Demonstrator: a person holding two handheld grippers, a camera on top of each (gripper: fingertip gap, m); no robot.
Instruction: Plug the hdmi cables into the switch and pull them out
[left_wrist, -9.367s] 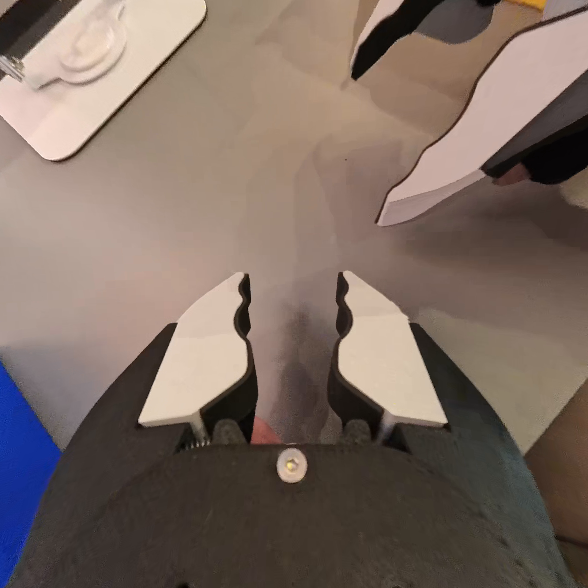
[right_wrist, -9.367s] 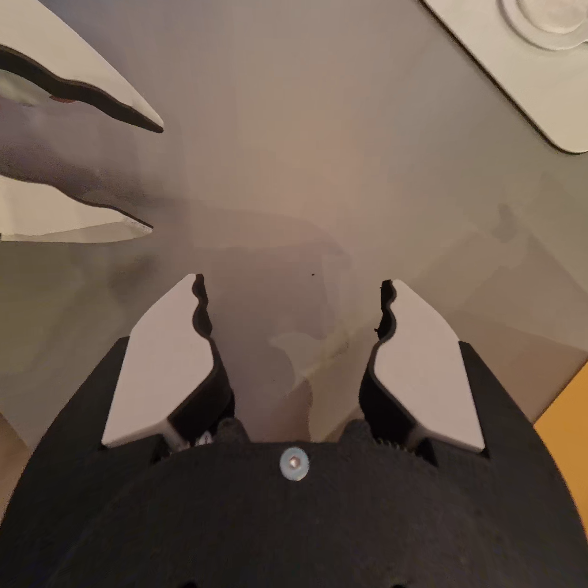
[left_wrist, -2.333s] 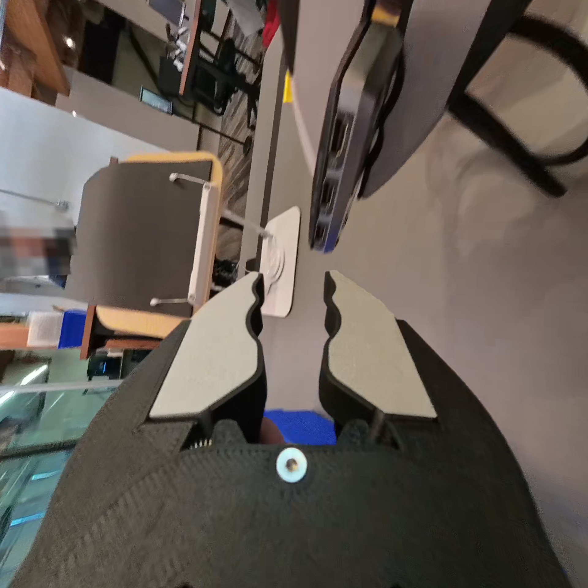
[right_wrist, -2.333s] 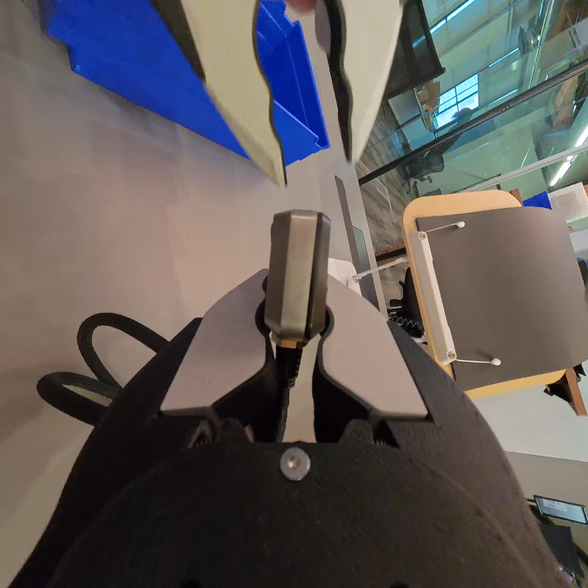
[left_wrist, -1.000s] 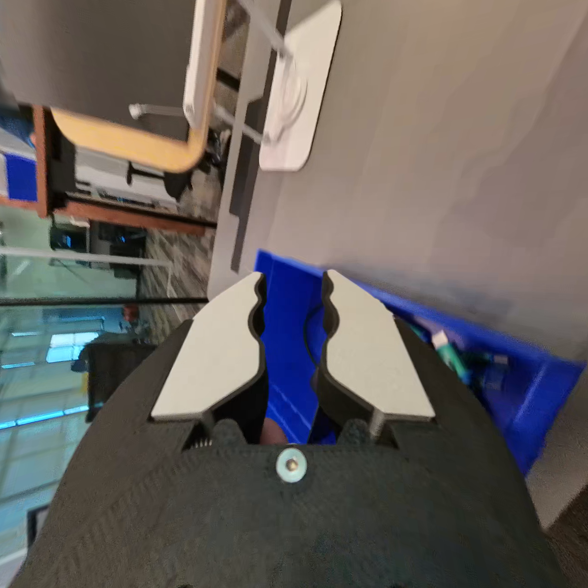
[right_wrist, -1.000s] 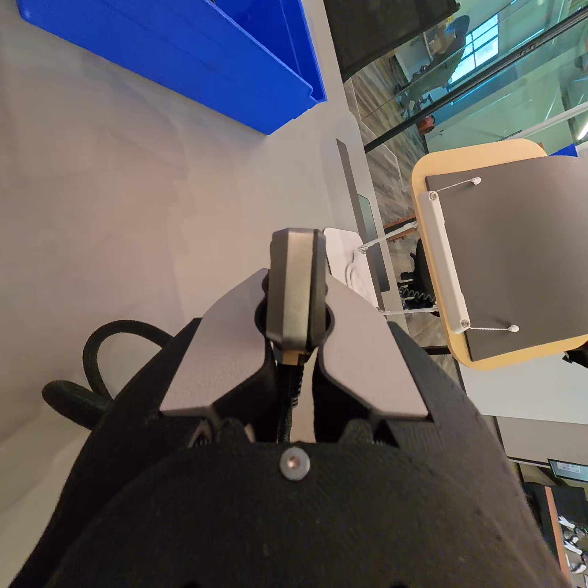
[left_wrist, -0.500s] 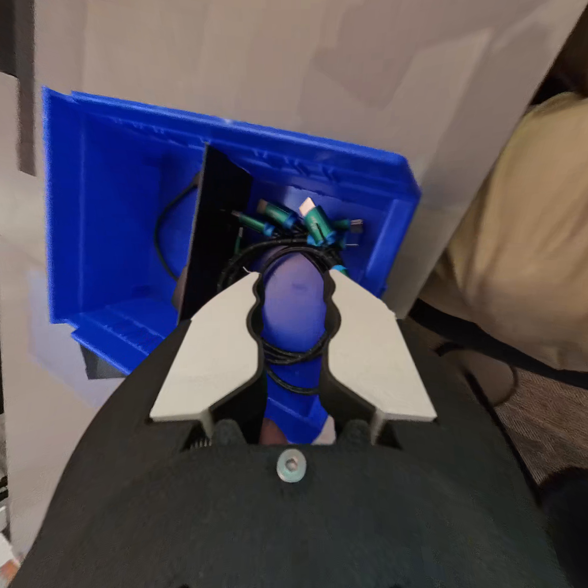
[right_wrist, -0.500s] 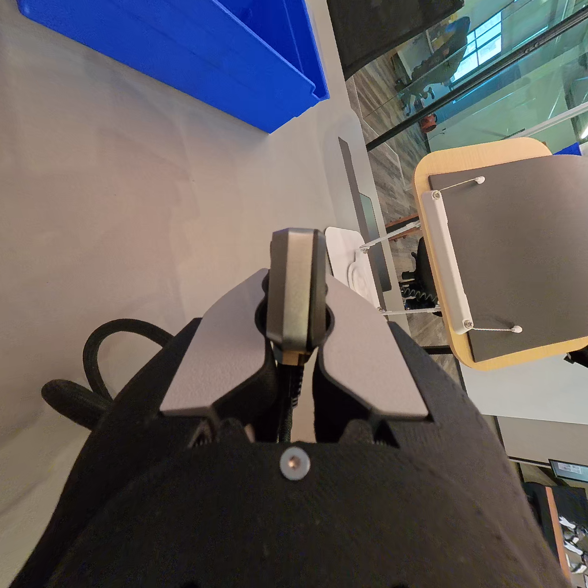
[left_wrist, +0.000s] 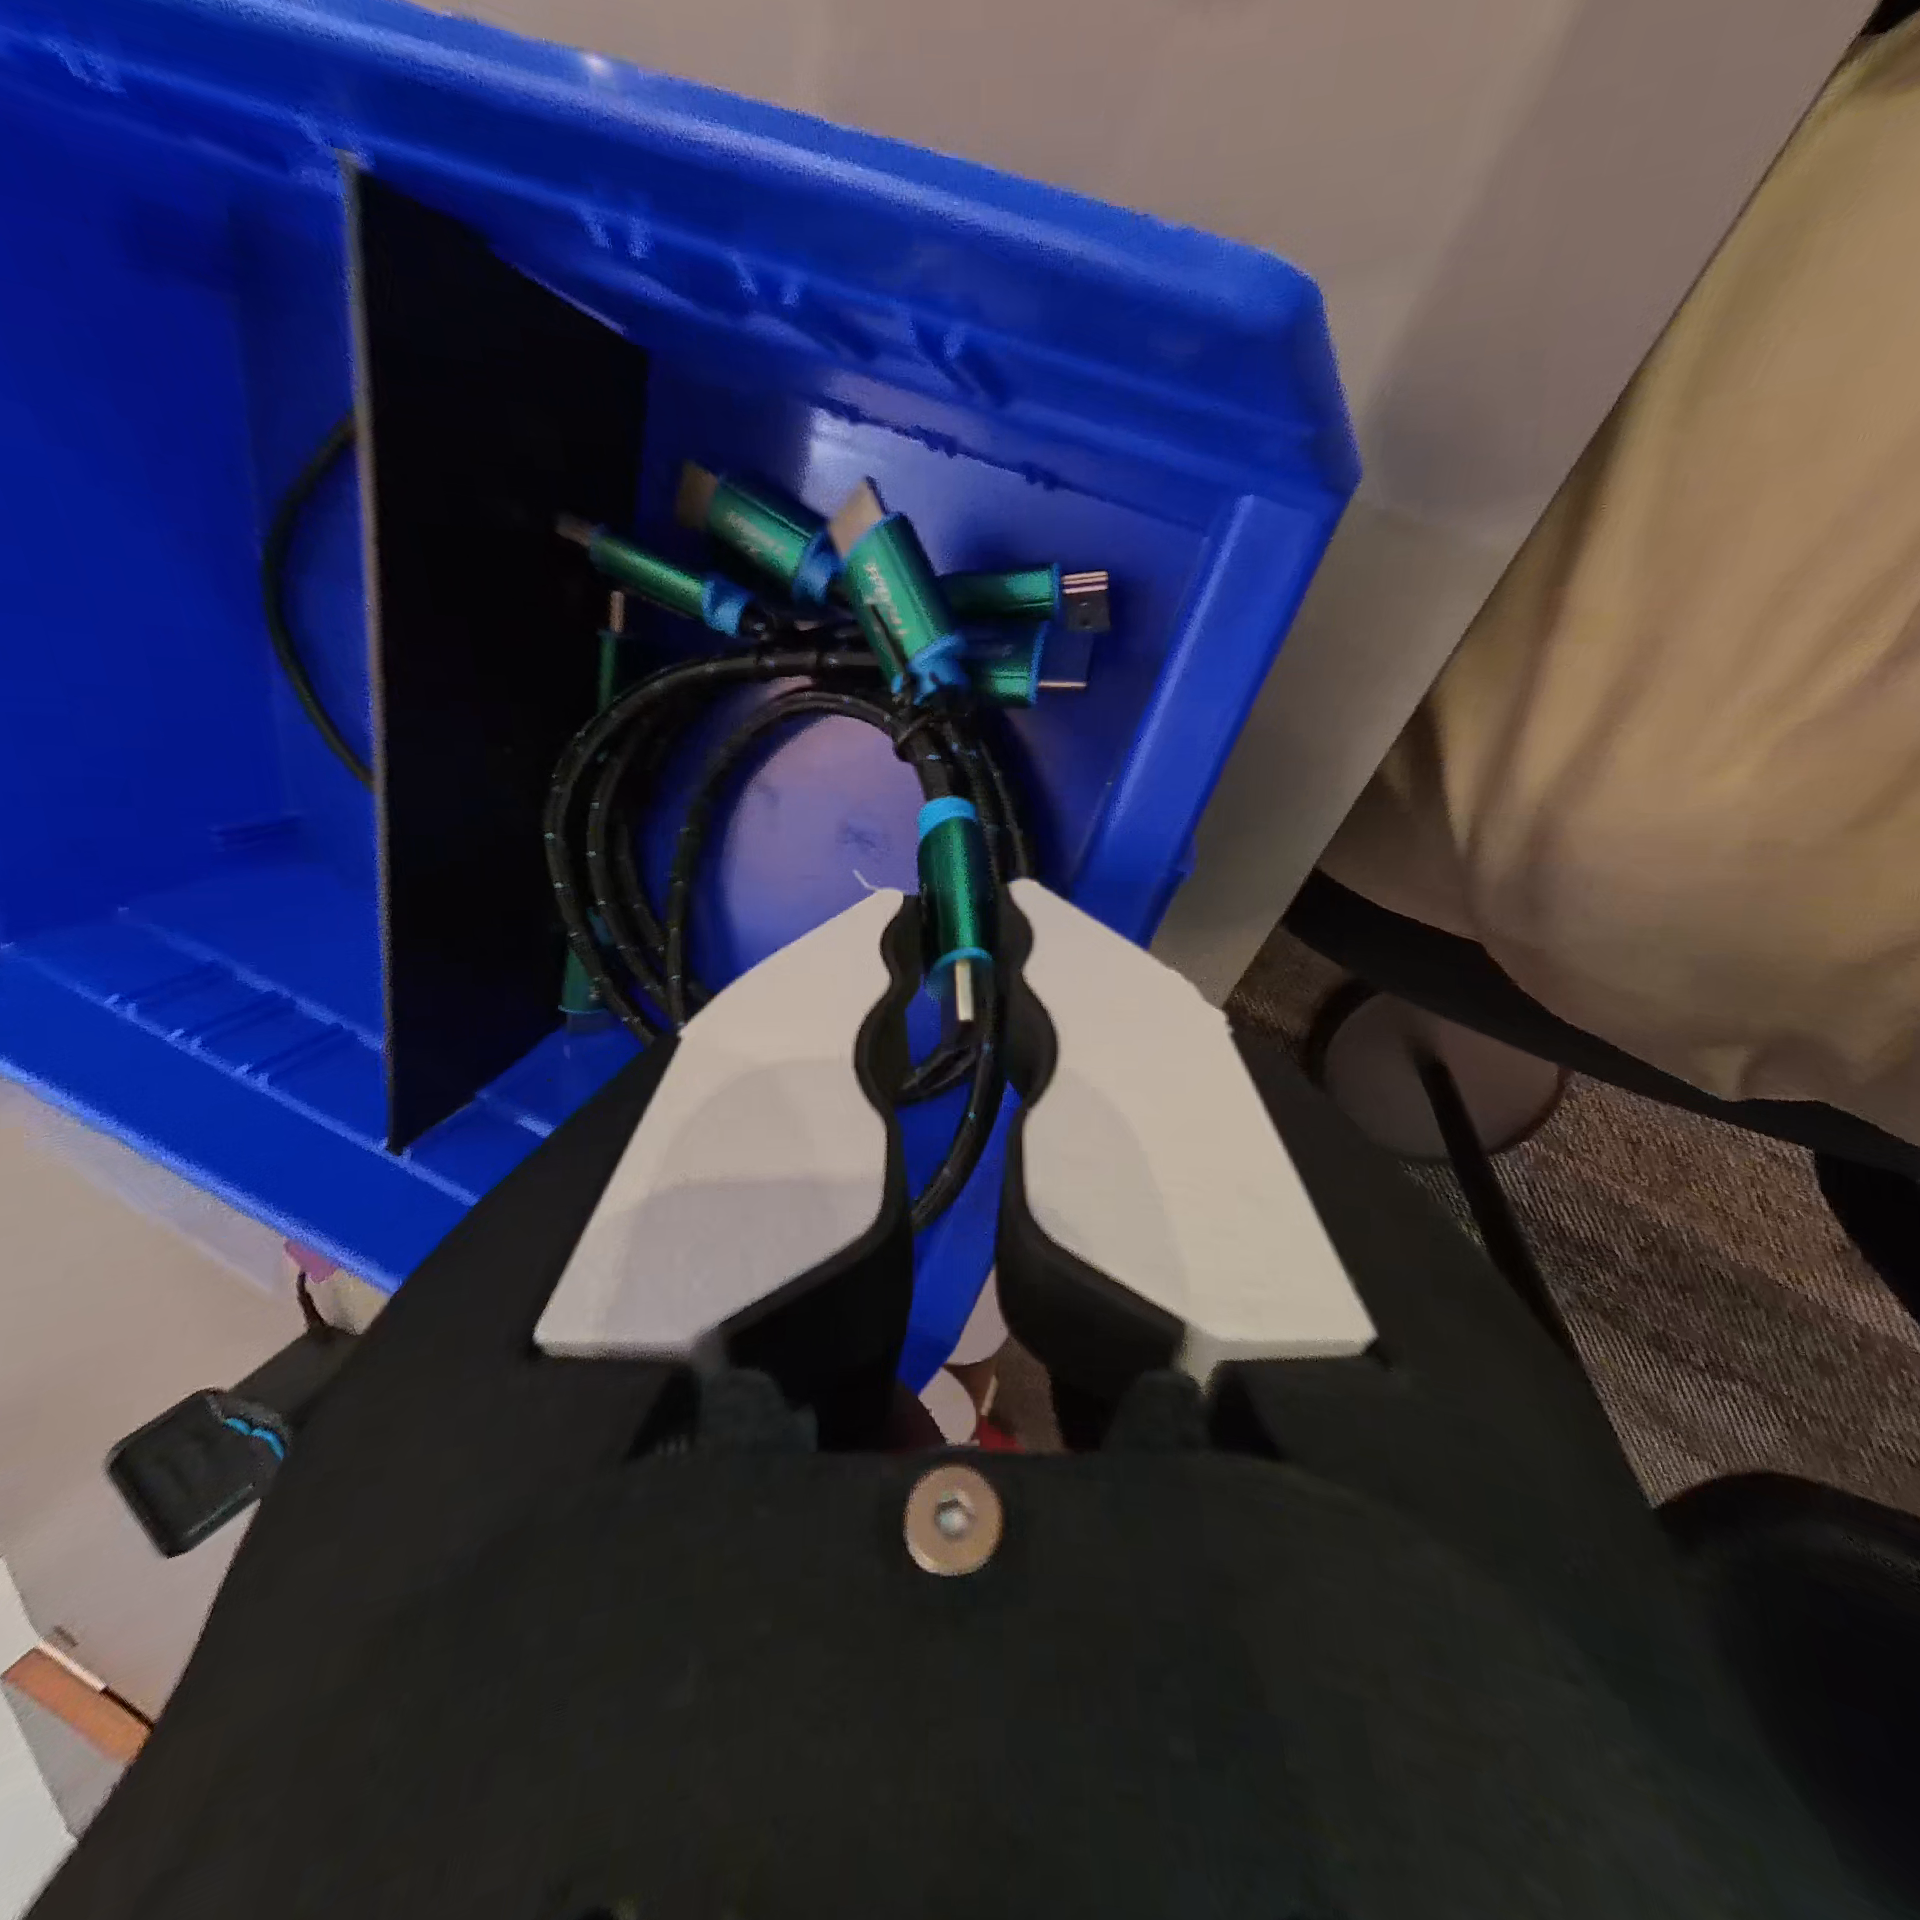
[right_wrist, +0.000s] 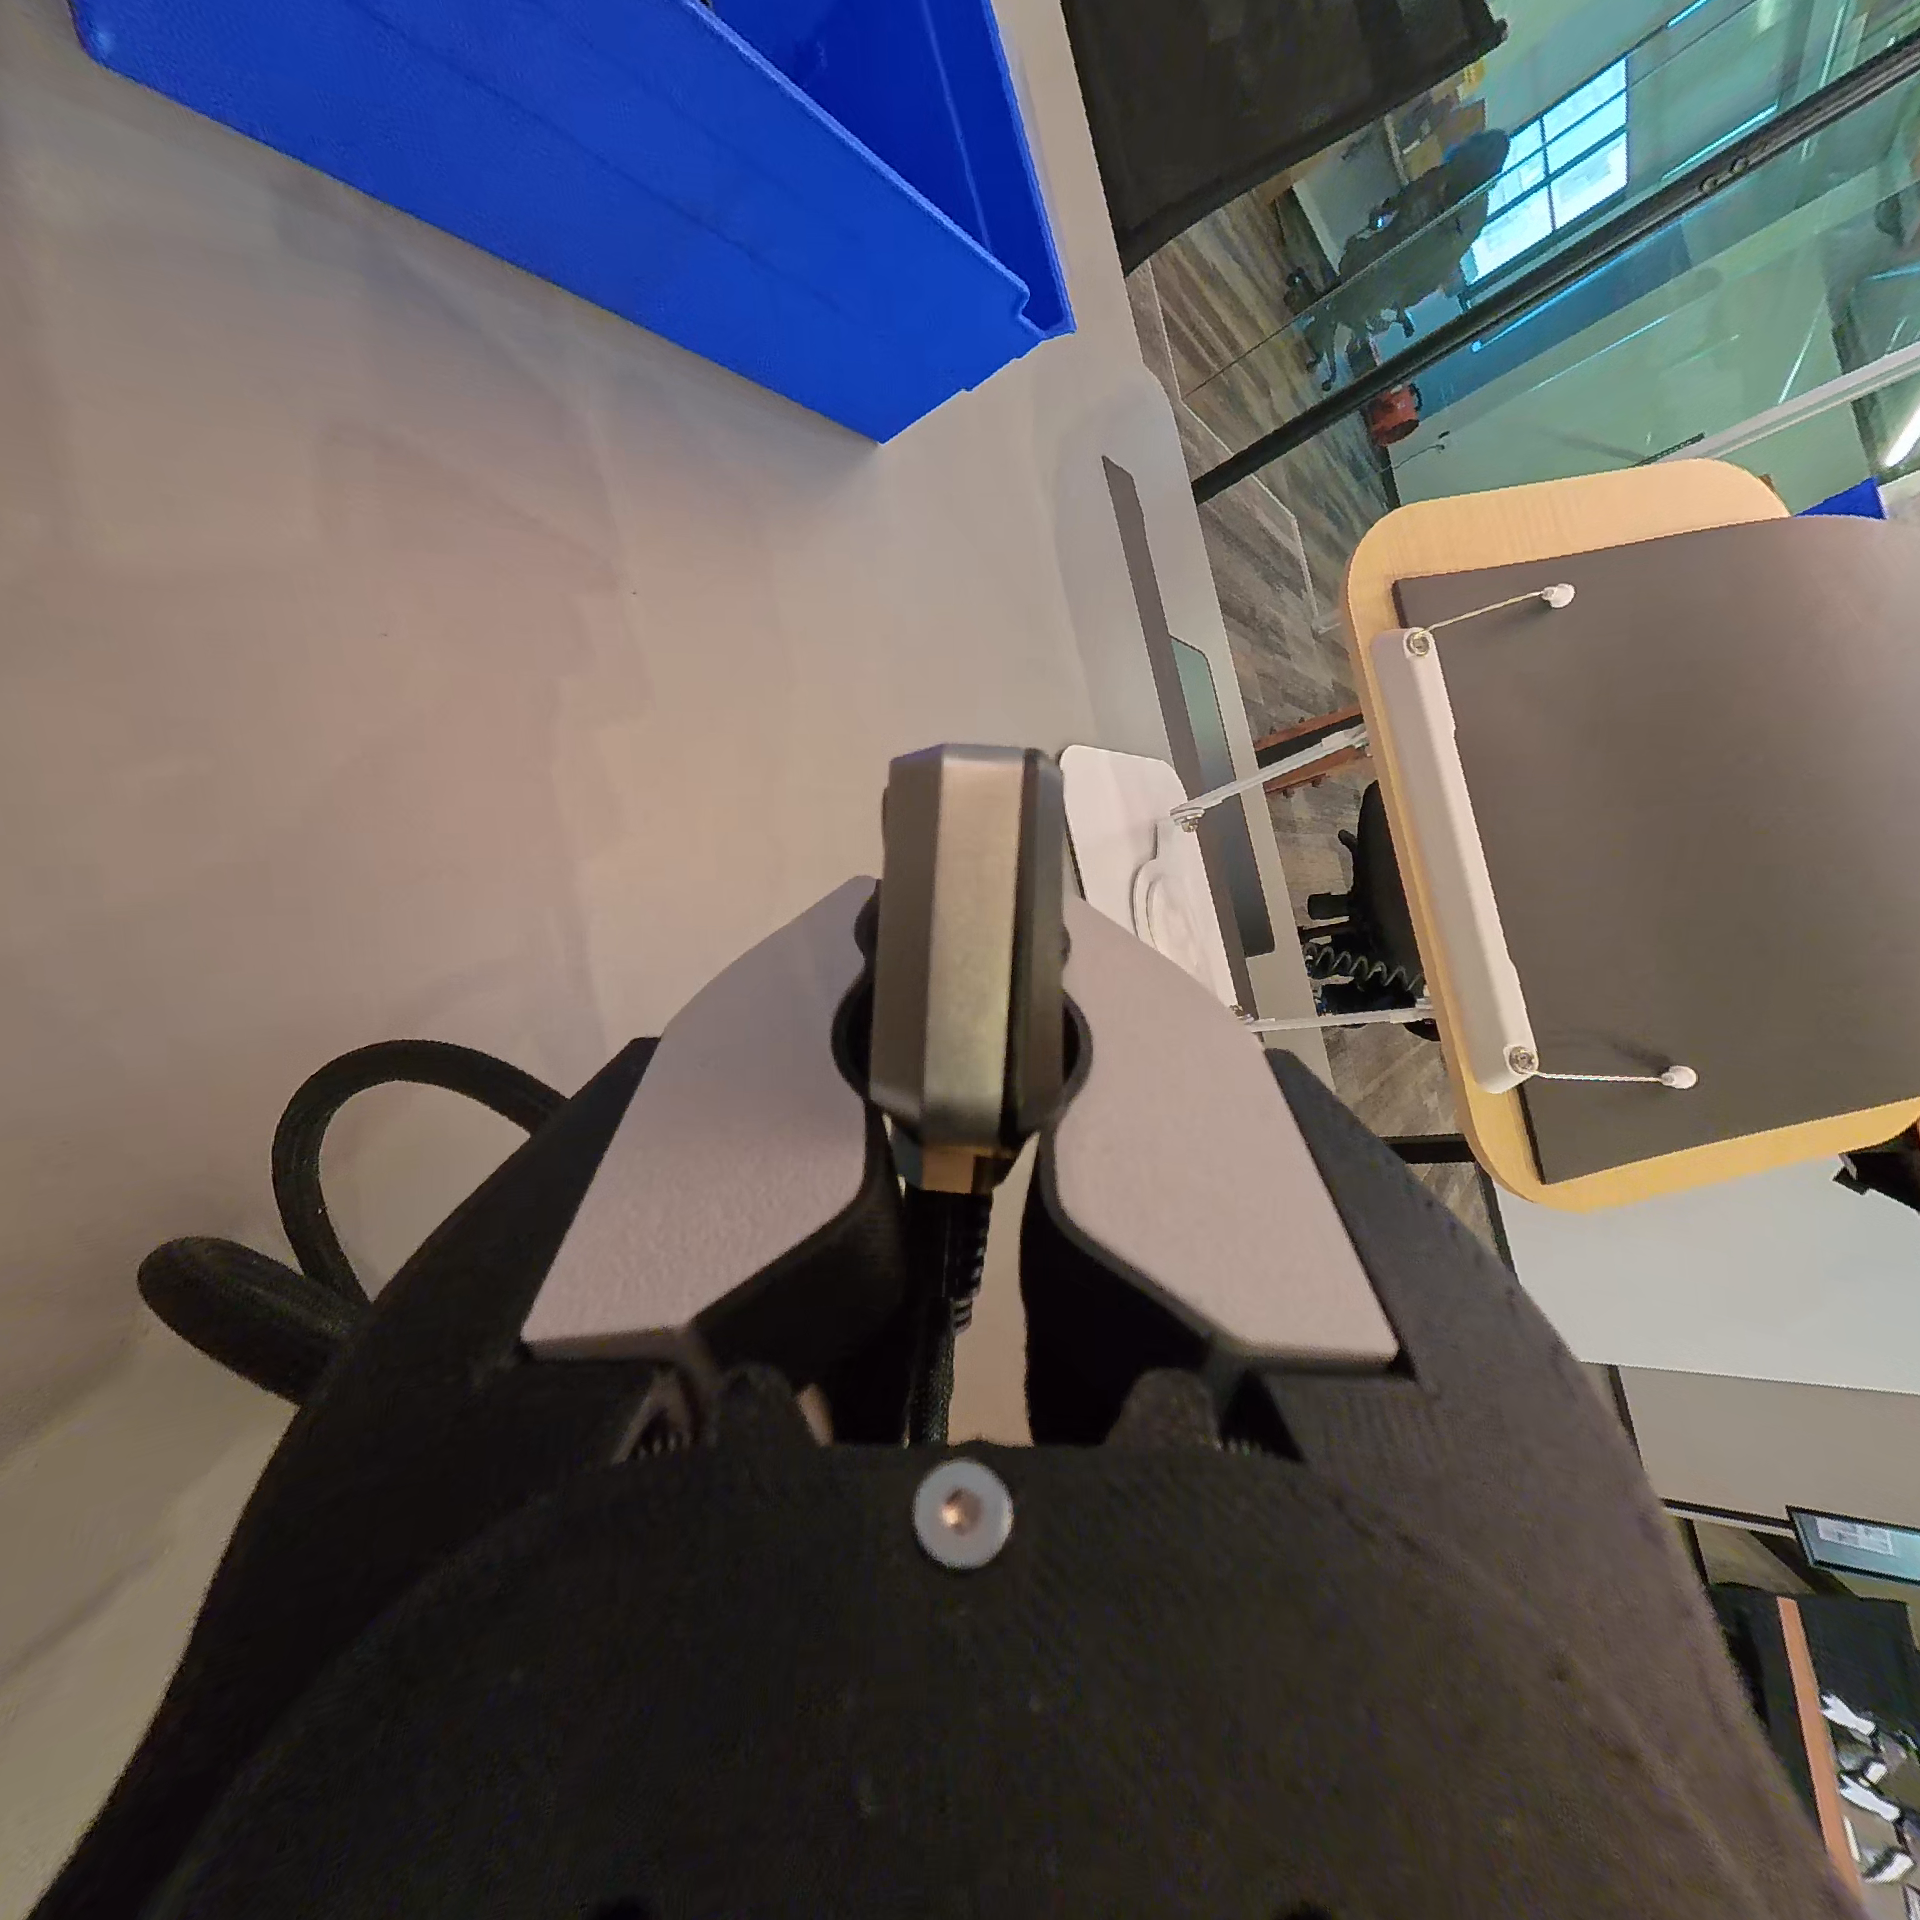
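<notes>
Two grippers: left (left_wrist: 956, 914) straddles green plug (left_wrist: 951, 883); right (right_wrist: 961, 904) clamps switch (right_wrist: 961, 935).

Pale grey-white table (right_wrist: 436, 644), matte, soft warm light on it. White flat base plate (right_wrist: 1153, 831) at the table's far edge, thin metal rods rising from it. Beyond the table edge: grey wood-plank floor (right_wrist: 1236, 312), dark-framed glass partition (right_wrist: 1621, 343) with teal tint, daylight window behind. Light-wood-rimmed board (right_wrist: 1683, 831) with dark grey face beside the table. In the left wrist view, grey carpet (left_wrist: 1662, 1299) below the table edge.
</notes>
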